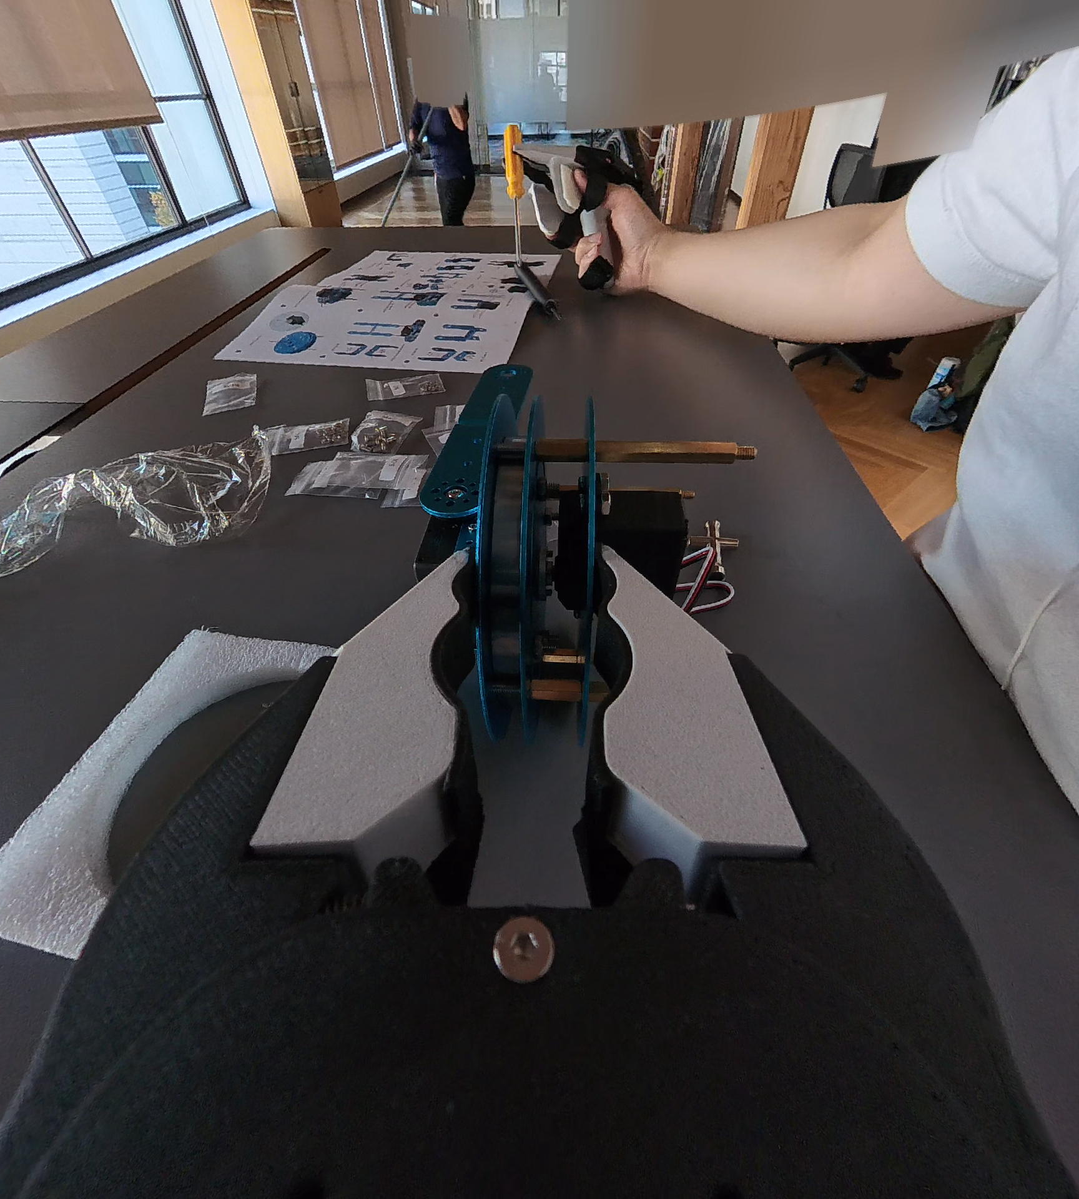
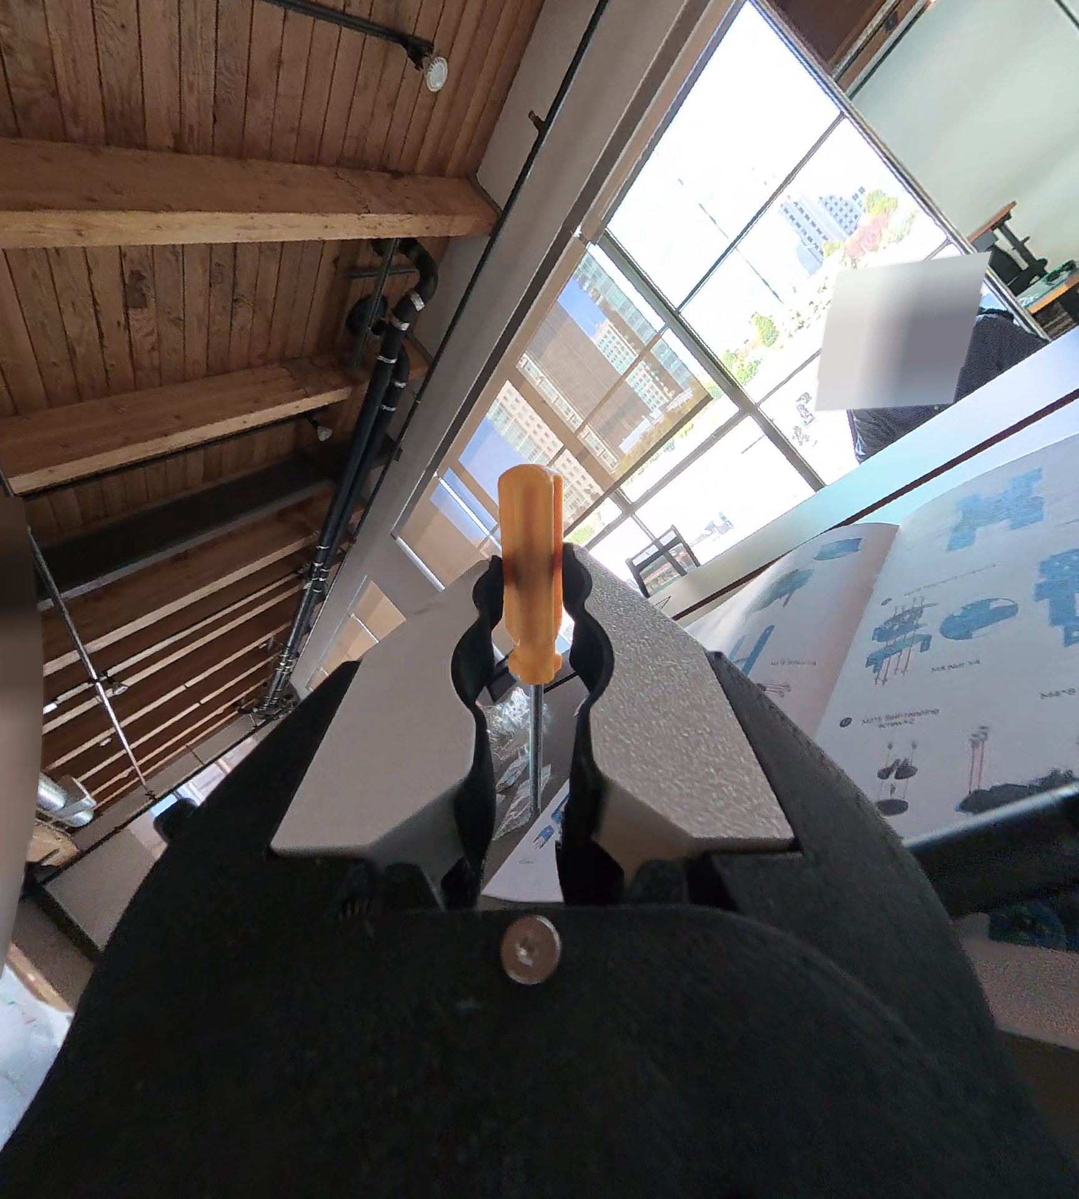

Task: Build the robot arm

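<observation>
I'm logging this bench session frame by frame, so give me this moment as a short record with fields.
setting: dark table by large windows
left gripper: shut on blue disc assembly, which has brass standoffs and a black servo
right gripper: shut on yellow-handled screwdriver, held upright
screwdriver tip: beside a black tool on the instruction sheets
loose items: small hardware bags, crumpled clear plastic, white foam piece

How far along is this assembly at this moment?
Done: blue disc assembly stacked on brass standoffs, servo mounted. In hand: left gripper clamps the assembly; right gripper holds the yellow screwdriver, raised over the instruction sheet. Left: hardware bags lie unopened, standoff ends bare.
</observation>
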A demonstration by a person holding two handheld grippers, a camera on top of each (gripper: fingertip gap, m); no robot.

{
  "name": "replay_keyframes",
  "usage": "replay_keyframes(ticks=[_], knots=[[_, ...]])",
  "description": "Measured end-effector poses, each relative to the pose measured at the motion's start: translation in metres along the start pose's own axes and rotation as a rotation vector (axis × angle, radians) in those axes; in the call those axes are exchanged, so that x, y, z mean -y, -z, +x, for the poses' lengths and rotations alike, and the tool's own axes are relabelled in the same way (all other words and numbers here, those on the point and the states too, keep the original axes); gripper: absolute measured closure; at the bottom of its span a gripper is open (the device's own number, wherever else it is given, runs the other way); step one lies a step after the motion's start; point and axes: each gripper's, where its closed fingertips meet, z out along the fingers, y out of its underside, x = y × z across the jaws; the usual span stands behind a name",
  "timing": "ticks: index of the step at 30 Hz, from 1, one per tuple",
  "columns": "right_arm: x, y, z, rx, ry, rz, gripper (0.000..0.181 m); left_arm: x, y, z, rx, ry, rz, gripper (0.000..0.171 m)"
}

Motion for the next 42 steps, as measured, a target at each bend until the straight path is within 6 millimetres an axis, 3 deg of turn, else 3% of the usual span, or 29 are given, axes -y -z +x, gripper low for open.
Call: replay_keyframes(ticks=[6, 22, 26, 30, 36, 39, 42], knots=[[-0.006, -0.010, 0.003, -0.006, -0.003, -0.020, 0.165, 0.000, 0.001, 0.000, -0.005, 0.002, 0.003, 0.139], [-0.012, -0.012, 0.007, -0.043, 0.024, -0.053, 0.165, -0.001, 0.002, 0.000, -0.007, 0.000, 0.001, 0.139], [-0.021, 0.007, 0.008, -0.140, 0.150, -0.173, 0.165, -0.001, 0.002, 0.000, -0.004, -0.002, -0.001, 0.139], [-0.011, 0.026, -0.004, -0.136, 0.287, -0.138, 0.165, -0.001, 0.002, 0.000, -0.007, -0.002, -0.001, 0.139], [-0.010, 0.028, -0.024, -0.115, 0.495, -0.091, 0.165, -0.001, 0.002, 0.000, -0.015, 0.003, 0.004, 0.139], [-0.012, 0.029, -0.038, -0.109, 0.511, -0.128, 0.165, -0.001, 0.002, 0.000, -0.012, 0.003, 0.003, 0.139], [-0.007, 0.045, -0.049, -0.204, 0.597, -0.235, 0.165, -0.001, 0.002, 0.000, -0.012, 0.000, 0.000, 0.139]])
